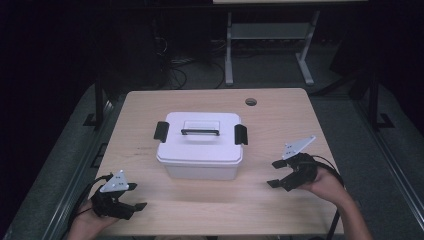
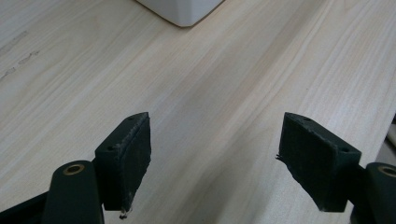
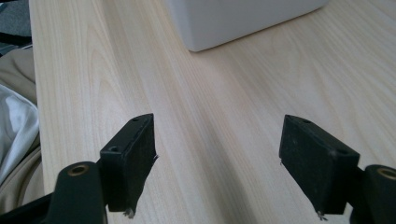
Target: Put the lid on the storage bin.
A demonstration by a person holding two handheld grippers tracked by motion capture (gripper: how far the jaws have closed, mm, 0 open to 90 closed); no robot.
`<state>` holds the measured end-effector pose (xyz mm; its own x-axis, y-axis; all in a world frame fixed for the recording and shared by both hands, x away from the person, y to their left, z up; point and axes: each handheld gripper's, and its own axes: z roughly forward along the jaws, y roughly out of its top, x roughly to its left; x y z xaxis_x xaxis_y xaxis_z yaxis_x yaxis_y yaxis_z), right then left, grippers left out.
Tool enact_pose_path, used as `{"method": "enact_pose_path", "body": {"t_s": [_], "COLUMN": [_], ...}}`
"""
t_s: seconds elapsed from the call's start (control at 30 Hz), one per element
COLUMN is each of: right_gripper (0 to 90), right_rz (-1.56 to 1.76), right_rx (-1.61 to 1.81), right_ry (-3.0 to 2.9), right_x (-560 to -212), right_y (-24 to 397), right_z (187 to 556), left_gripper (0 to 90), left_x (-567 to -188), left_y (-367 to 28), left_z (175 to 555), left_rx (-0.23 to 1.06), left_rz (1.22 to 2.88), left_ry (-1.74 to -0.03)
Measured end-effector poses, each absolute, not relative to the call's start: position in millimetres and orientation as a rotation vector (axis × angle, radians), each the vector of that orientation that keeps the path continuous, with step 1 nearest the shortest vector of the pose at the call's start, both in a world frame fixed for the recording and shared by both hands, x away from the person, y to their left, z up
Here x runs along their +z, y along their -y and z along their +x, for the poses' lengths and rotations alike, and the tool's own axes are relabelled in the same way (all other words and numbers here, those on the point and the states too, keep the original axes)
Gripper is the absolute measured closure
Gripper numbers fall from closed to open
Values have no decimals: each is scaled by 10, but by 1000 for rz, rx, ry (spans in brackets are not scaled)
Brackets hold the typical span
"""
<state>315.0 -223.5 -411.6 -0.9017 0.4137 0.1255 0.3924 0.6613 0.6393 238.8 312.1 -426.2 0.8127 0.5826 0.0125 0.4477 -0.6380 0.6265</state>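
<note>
Both grippers stand wide open and hold nothing: the left gripper hovers over bare counter, the right gripper likewise. The white lidded box sits between them, ahead of each and well apart. A one-sided push could slide the box across the counter, or a jaw could catch a black side latch instead of the handle.

The lidded box stands at the centre of the table. The left gripper lies near-left of it, the right gripper to its right, both apart from it.
</note>
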Motion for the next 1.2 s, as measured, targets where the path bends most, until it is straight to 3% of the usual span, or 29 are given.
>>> {"method": "enact_pose_path", "body": {"t_s": [1.2], "right_gripper": [263], "right_rz": [691], "right_rx": [1091], "right_ry": [-2824], "right_x": [-4267], "right_y": [2338], "right_z": [2943], "left_gripper": [249], "left_x": [-4282], "left_y": [-3120], "left_z": [2400], "left_rx": [279], "left_rz": [2367], "left_ry": [-757]}}
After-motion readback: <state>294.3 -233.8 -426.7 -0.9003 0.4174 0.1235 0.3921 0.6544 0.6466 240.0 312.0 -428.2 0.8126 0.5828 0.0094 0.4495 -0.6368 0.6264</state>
